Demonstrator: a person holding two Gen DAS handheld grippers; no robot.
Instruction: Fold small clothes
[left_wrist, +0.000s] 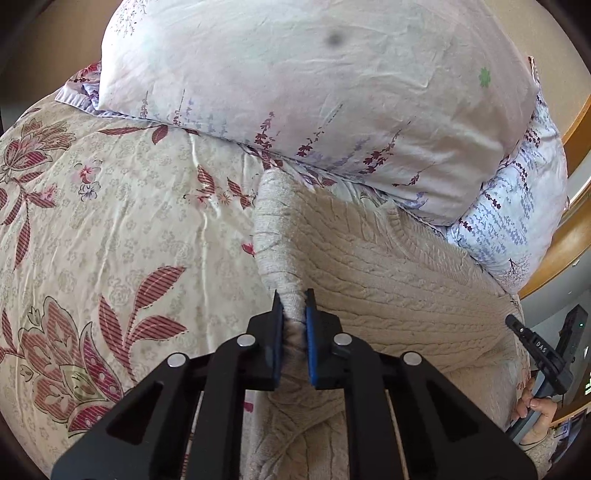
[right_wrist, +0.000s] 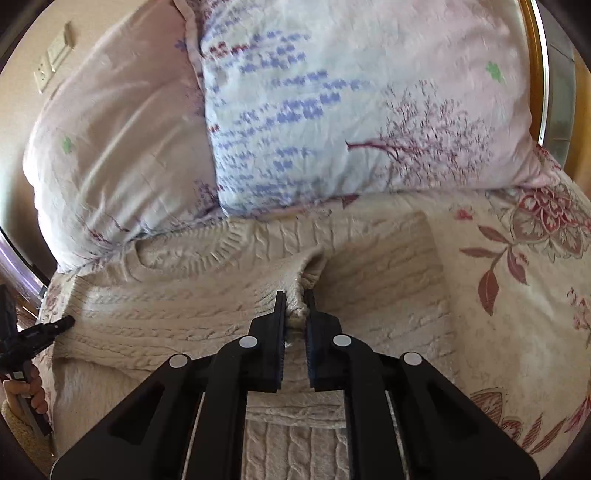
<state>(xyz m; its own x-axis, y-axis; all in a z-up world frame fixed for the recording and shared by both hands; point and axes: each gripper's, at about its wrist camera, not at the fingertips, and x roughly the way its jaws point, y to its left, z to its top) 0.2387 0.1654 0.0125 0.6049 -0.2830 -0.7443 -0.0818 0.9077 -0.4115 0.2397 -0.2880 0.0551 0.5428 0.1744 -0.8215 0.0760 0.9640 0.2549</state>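
Lying across the bed, a cream cable-knit sweater is seen at centre and lower right of the left wrist view, its upper edge tucked against the pillows. A floral bedspread fills the left half of that frame. A white pillow with purple sprigs is stacked at the top, a blue-patterned pillow under it at right.

The left gripper is shown at lower centre, jaws pressed onto a bunched sleeve of the sweater; the sleeve is pulled up into a ridge running toward the pillows. The right gripper is seen at the right edge of this view, held by a hand.

In the right wrist view, the right gripper is at lower centre, jaws pinched on a raised fold of sweater knit. The sweater's ribbed neckline is seen left of centre, just below the pillows. The left gripper is visible at the left edge, touching the sweater's edge, with a hand below it. Wall sockets are seen upper left.
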